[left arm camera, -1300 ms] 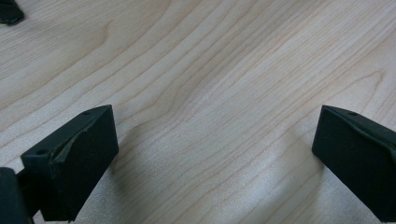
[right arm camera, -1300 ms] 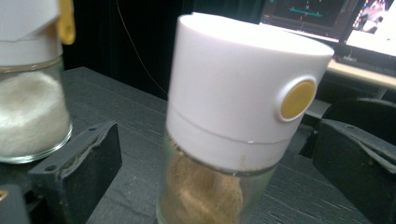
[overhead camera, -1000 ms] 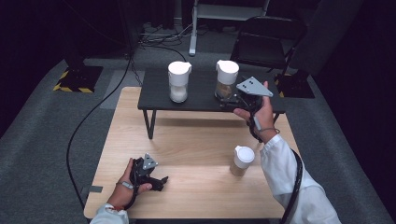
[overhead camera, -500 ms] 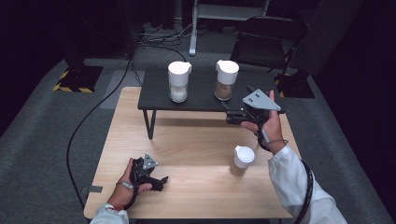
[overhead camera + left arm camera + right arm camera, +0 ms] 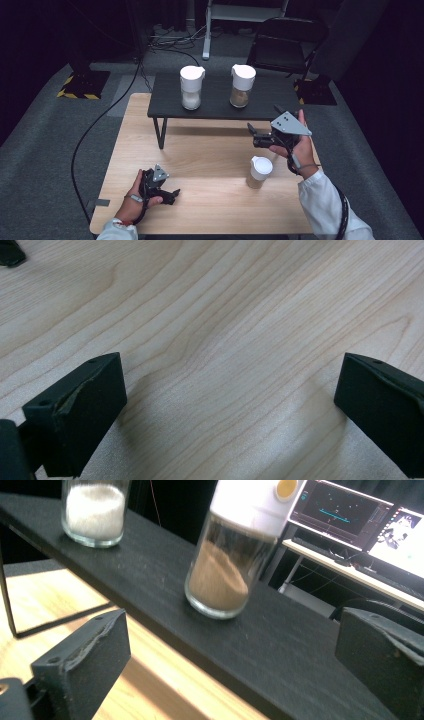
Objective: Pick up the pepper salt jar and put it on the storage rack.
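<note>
Standing upright on the black raised shelf (image 5: 270,97), the jar of brown powder (image 5: 241,86) is clear glass with a white cap (image 5: 255,502) bearing a yellow dot; the powder fills roughly its lower half. The right gripper (image 5: 256,136) hovers just in front of the shelf, near the jar but apart from it, jaws spread wide and empty. In the right gripper view the jar's cap is cut off at the top edge. The left gripper (image 5: 172,193) rests low over the wooden surface (image 5: 210,160), jaws also spread, nothing between them. A second jar of white grains (image 5: 191,87) stands beside the first, and a third white-capped jar (image 5: 259,172) stands on the surface; its contents are hard to make out.
</note>
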{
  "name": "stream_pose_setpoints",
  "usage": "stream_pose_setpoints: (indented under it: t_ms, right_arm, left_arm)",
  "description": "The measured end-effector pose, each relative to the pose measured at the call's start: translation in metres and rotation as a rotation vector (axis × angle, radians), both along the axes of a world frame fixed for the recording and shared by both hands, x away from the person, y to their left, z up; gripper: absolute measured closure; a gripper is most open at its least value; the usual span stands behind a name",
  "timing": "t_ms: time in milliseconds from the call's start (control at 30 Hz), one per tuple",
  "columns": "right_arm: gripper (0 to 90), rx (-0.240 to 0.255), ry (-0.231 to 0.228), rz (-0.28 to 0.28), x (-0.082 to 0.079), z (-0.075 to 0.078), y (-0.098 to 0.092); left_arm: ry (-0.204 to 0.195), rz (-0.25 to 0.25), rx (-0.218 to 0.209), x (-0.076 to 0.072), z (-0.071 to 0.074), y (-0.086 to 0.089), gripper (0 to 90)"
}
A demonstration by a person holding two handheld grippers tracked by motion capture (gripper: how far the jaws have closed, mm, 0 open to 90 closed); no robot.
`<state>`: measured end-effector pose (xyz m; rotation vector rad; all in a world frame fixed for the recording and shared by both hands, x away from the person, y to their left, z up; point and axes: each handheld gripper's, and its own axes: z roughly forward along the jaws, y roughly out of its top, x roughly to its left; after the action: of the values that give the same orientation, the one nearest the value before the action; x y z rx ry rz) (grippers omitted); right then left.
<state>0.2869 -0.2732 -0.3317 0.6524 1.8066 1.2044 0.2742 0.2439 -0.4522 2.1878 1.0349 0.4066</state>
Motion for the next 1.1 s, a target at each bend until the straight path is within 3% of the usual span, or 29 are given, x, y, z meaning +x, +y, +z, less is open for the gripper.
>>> stream_pose_setpoints:
  t_ms: [233, 633, 1100]
  right_arm:
    - [0.9, -0.024, 0.014, 0.002, -0.016, -0.013, -0.014]
    - [0.9, -0.018, 0.062, 0.03, -0.048, -0.035, -0.046]
    - [1.0, -0.038, 0.116, 0.053, -0.071, -0.061, -0.072]
  left_arm:
    - [0.0, 0.0, 0.0, 0.0, 0.0, 0.0, 0.0]
    - [-0.001, 0.001, 0.0, 0.0, 0.0, 0.0, 0.0]
    - [0.0, -0.001, 0.0, 0.0, 0.0, 0.0, 0.0]
